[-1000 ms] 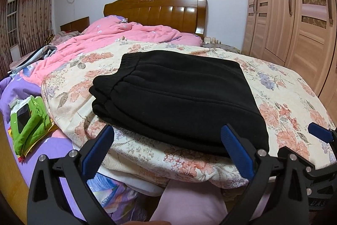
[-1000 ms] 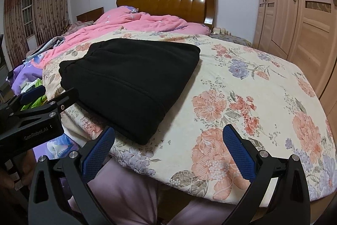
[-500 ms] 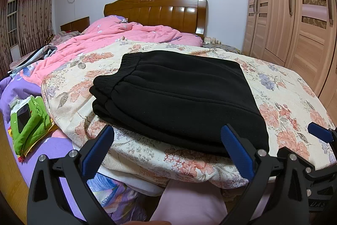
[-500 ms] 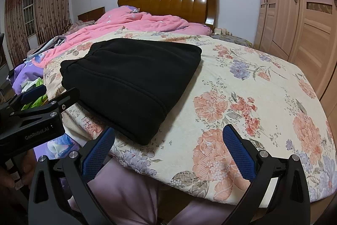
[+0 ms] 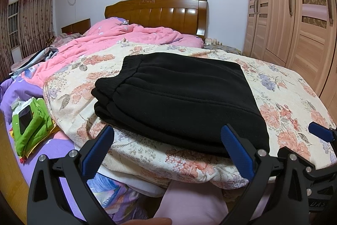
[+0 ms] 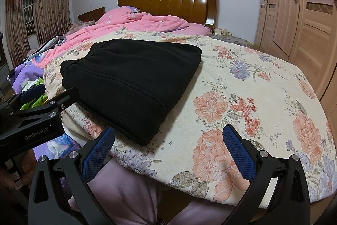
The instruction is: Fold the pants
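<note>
Left wrist view showed your floral quilt (image 5: 284, 102) covering the bed, black pants (image 5: 179, 98) folded on it near its front edge. Your left gripper (image 5: 166, 149) and right gripper (image 6: 168, 147) hovered apart from them, jaws spread, empty.

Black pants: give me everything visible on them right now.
The black pants look like thick, fleecy fabric, folded into a compact stacked rectangle, with the gathered elastic waistband at the left end and a seam running across the top layer. They lie flat on the floral quilt near the bed's front edge. Nothing grips them: left gripper and right gripper both sit open, short of the cloth.
</note>
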`<state>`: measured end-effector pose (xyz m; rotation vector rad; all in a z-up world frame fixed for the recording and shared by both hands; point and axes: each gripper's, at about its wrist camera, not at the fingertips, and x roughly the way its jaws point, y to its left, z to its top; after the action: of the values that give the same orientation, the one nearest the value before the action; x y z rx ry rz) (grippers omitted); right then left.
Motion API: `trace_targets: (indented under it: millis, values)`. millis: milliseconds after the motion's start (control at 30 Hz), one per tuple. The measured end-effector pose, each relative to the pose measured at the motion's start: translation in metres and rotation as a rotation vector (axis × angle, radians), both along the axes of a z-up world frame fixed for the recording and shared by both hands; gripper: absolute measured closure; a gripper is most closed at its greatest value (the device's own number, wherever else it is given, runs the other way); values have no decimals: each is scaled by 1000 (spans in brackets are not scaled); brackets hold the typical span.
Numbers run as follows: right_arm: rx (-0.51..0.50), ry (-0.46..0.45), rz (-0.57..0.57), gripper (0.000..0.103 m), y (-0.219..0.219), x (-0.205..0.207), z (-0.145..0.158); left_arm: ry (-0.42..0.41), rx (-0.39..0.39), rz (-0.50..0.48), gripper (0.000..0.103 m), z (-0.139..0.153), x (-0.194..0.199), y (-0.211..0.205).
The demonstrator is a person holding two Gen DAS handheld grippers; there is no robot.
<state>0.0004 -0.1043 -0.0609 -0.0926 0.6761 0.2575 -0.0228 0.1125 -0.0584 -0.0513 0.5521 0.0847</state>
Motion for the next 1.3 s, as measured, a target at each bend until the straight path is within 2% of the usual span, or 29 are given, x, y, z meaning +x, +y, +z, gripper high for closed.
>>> trace_targets:
  millis: [600,1100,1300]
  values:
    - [2,4,3,4,0,1,0,3,13,9,2,-1,0,-2]
    - [3,4,3,4,-1,1,0,-65,116,10,2,7,-10,-18]
    - [7,6,2,4,-2,1,-1,-19,110,32,2,0,-5,-14]
